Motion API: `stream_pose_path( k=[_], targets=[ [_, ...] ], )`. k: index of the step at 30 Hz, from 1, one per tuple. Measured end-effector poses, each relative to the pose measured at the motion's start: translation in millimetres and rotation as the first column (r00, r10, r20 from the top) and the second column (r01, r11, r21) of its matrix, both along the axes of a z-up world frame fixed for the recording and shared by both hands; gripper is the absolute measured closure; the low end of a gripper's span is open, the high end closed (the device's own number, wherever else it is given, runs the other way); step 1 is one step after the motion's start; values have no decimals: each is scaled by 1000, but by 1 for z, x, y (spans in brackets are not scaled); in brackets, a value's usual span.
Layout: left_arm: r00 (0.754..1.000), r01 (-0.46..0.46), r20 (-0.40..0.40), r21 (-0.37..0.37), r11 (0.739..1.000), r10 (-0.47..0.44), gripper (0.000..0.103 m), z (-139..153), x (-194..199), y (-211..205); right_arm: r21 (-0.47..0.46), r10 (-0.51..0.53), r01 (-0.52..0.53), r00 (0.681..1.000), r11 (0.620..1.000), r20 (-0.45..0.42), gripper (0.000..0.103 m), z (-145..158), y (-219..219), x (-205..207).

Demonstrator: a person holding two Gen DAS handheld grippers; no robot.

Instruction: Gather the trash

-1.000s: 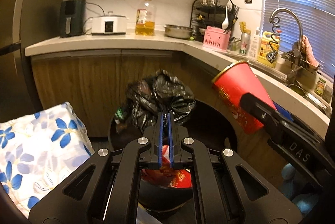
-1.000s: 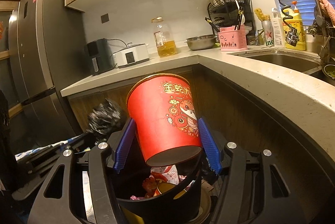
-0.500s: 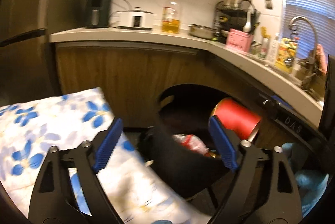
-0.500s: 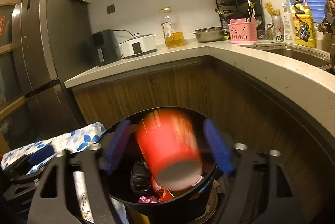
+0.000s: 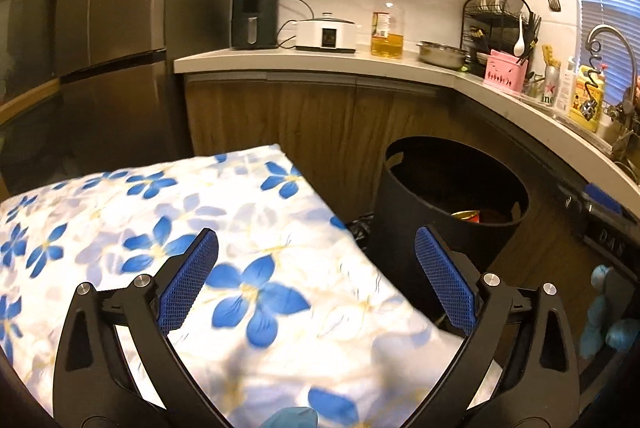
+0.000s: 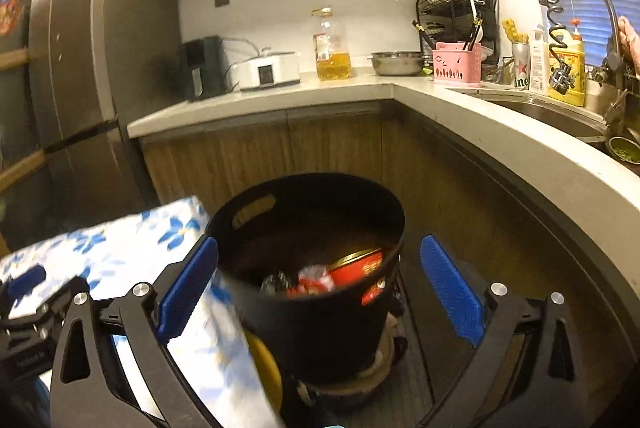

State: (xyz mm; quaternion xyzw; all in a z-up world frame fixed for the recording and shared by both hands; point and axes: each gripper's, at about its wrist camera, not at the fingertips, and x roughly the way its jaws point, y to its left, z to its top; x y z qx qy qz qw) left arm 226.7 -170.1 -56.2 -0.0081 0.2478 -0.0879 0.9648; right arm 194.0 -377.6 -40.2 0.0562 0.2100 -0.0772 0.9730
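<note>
A black round bin (image 5: pixel 448 195) (image 6: pixel 320 328) stands on the floor in front of the wooden cabinets. Inside it a red paper cup (image 6: pixel 360 266) lies on its side among crumpled red-and-white wrappers (image 6: pixel 312 280); its gold rim (image 5: pixel 466 215) also shows in the left wrist view. My right gripper (image 6: pixel 319 242) hangs over the bin's near rim, jaws opening wide, nothing between the pads. My left gripper (image 5: pixel 316 234) is left of the bin over a blue-flowered cloth (image 5: pixel 200 228), jaws also opening and empty.
The flowered cloth (image 6: pixel 120 248) covers a raised surface that touches the bin's left side. A fridge (image 5: pixel 100 47) stands at the left. The counter (image 6: pixel 520 147) curves around to a sink on the right. Something yellow (image 6: pixel 264 368) lies under the bin. A blue-gloved hand (image 5: pixel 604 324) shows at the right.
My right gripper let go of the red cup, which fell into the bin. My left gripper released the black bag, opened wide and swung left over the flowered cloth.
</note>
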Motion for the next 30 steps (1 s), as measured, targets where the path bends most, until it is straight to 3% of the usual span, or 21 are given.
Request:
stream_pose_path(
  k=[8,19,30],
  targets=[
    [1000,-10,5,17,1000,10,6,9,-52,23,-9,15,-15,999,1000,-42,6,10,29,-49],
    [999,-37,27,4,999,37,6,15,-114,57,-54,21,-23,999,998,-34,6,21,69,-106],
    [998,-50,35,-18,999,51,6,13,-150,84,-85,32,-33,999,996,-5,6,28,102,-145]
  ],
)
